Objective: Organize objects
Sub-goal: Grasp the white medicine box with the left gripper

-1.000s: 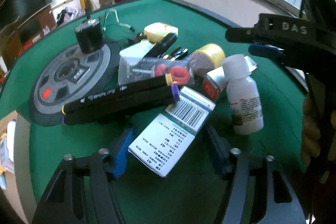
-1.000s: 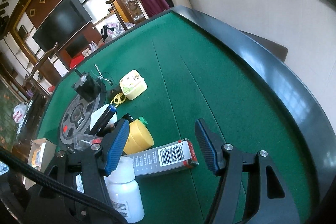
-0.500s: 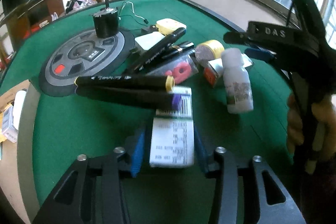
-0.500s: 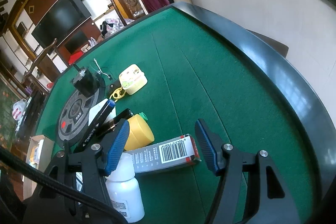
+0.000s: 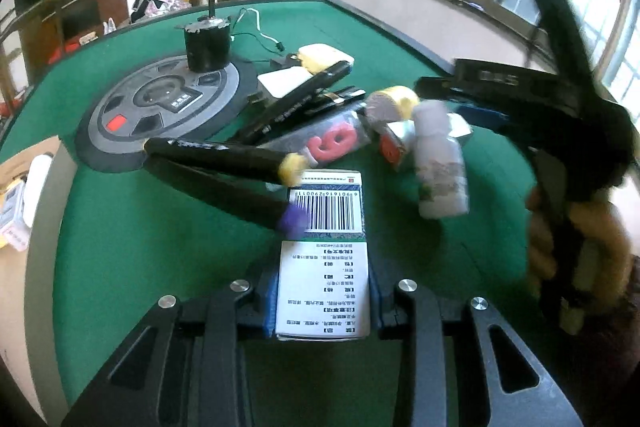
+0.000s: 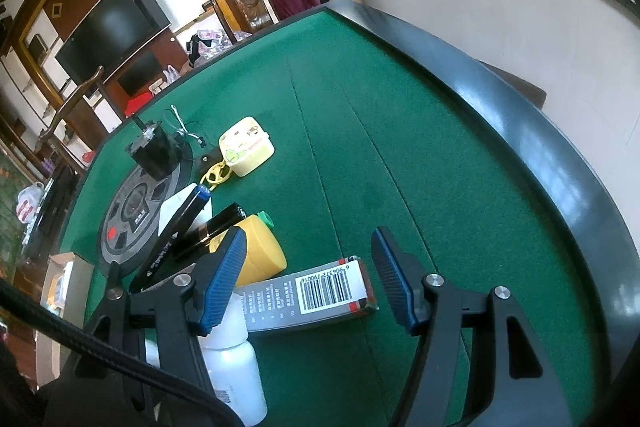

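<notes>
Your left gripper (image 5: 323,301) has just been closing, and the white medicine box (image 5: 325,259) that lay askew between its wide jaws a second ago now sits squared up lengthwise with both blue pads (image 5: 272,291) pressed against its long sides — you have it pinched. The box's far end, the one with the barcode, reaches toward the pile on the green table (image 5: 132,239); whether the purple-tipped black marker (image 5: 224,193) actually touches it, you cannot tell. The yellow-tipped marker (image 5: 218,155) lies just beyond.

That means the grasp step looks done, and the box is the first thing ready to be moved out of the clutter. Lift it cleanly before you swing it, since the marker tips sit close enough to be dragged along.

Your right gripper (image 6: 308,279) has not moved: its jaws stand spread and empty, hovering above the grey barcode carton (image 6: 308,297) that lies flat on the table beside the yellow bottle (image 6: 260,255) and the white bottle (image 6: 236,367). Nothing is between its pads yet — the carton seems the likely next pick.
</notes>
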